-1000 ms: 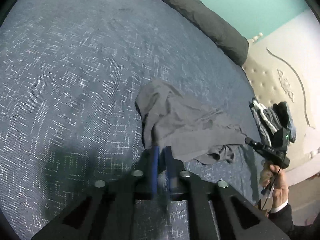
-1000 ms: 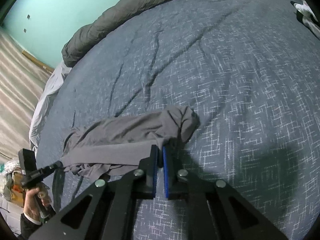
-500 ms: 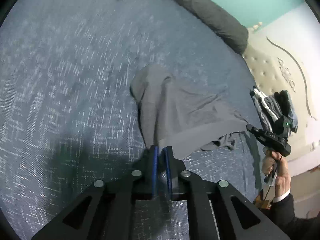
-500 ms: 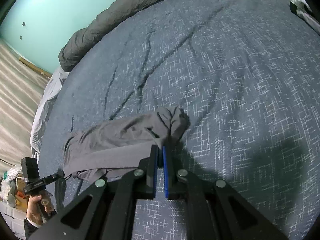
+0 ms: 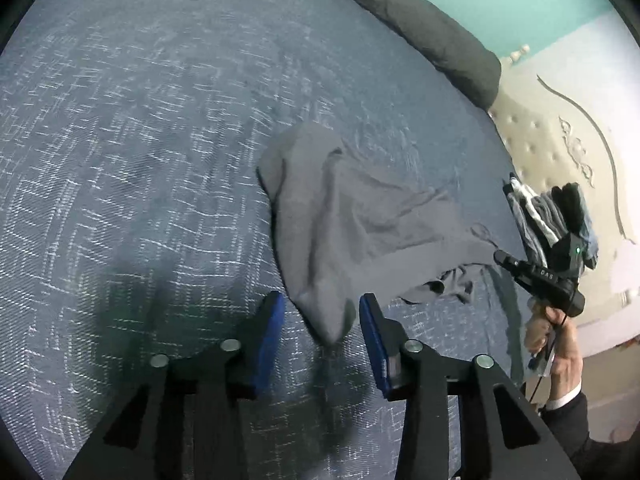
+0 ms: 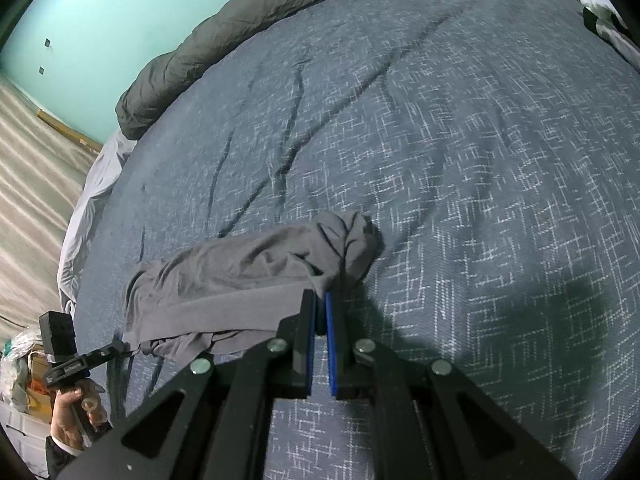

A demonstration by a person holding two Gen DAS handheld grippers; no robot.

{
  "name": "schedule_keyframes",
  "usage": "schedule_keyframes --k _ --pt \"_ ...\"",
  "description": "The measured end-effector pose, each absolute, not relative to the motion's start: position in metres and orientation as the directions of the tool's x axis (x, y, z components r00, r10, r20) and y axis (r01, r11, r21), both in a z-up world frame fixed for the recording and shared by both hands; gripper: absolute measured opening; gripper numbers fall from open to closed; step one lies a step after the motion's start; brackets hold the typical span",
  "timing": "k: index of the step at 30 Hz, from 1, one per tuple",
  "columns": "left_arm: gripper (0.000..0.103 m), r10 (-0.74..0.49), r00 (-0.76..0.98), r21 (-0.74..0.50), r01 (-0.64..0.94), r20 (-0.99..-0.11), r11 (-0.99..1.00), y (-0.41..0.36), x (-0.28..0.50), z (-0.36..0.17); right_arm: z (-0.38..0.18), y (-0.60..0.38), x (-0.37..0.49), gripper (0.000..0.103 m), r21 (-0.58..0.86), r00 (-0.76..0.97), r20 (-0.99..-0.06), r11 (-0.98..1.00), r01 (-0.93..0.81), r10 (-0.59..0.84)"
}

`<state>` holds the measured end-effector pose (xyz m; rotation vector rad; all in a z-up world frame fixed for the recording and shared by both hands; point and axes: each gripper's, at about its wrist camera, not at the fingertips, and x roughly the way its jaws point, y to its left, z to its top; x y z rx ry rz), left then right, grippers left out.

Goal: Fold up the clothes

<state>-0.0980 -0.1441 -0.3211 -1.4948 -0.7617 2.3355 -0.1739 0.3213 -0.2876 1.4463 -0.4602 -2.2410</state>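
Note:
A crumpled grey garment (image 5: 352, 232) lies on the blue patterned bed cover (image 5: 140, 120). In the left wrist view my left gripper (image 5: 322, 304) has its jaws opening; the garment's near corner lies loose between the blue pads (image 5: 272, 324) and neither pad touches it. From the right wrist view, the garment (image 6: 240, 276) stretches leftward, and my right gripper (image 6: 319, 300) is shut on its bunched edge. The right gripper (image 5: 536, 276) also shows at the far right, held by a hand. The left gripper (image 6: 80, 360) appears at the lower left.
A rolled dark grey duvet (image 5: 420, 12) runs along the far edge of the bed. A stack of folded clothes (image 5: 552, 216) sits by the cream padded headboard (image 5: 560, 140). Striped floor (image 6: 32, 160) and bags and boxes (image 6: 20, 368) lie beyond the bed's left edge.
My left gripper's jaws have parted and let go of the garment corner, which now rests on the bed. The right gripper stays shut on its edge.

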Motion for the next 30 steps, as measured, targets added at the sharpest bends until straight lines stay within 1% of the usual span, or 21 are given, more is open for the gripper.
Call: schedule_keyframes --k 1,4,11,18,30 --pt "0.010 0.483 -0.430 -0.555 0.051 -0.763 -0.830 -0.142 -0.098 -0.321 -0.287 0.321 -0.174 0.004 0.494 -0.363 -0.772 -0.852 0.176 -0.522" --pt "0.005 0.479 -0.437 -0.541 0.023 -0.761 -0.840 -0.135 -0.098 -0.315 -0.284 0.320 -0.172 0.004 0.494 -0.368 -0.768 -0.850 0.182 -0.525" --pt "0.005 0.461 -0.516 -0.534 -0.007 -0.722 -0.845 -0.140 -0.105 -0.288 -0.275 0.324 -0.175 0.004 0.554 -0.393 -0.718 -0.813 0.178 -0.575" --pt "0.004 0.455 -0.579 -0.545 -0.020 -0.677 -0.838 -0.147 -0.139 -0.269 -0.270 0.321 -0.195 0.004 0.598 -0.422 -0.678 -0.786 0.161 -0.602" --pt "0.004 0.423 -0.622 -0.533 -0.010 -0.659 -0.846 -0.150 -0.193 -0.264 -0.271 0.314 -0.246 0.004 0.620 -0.455 -0.647 -0.769 0.153 -0.612"
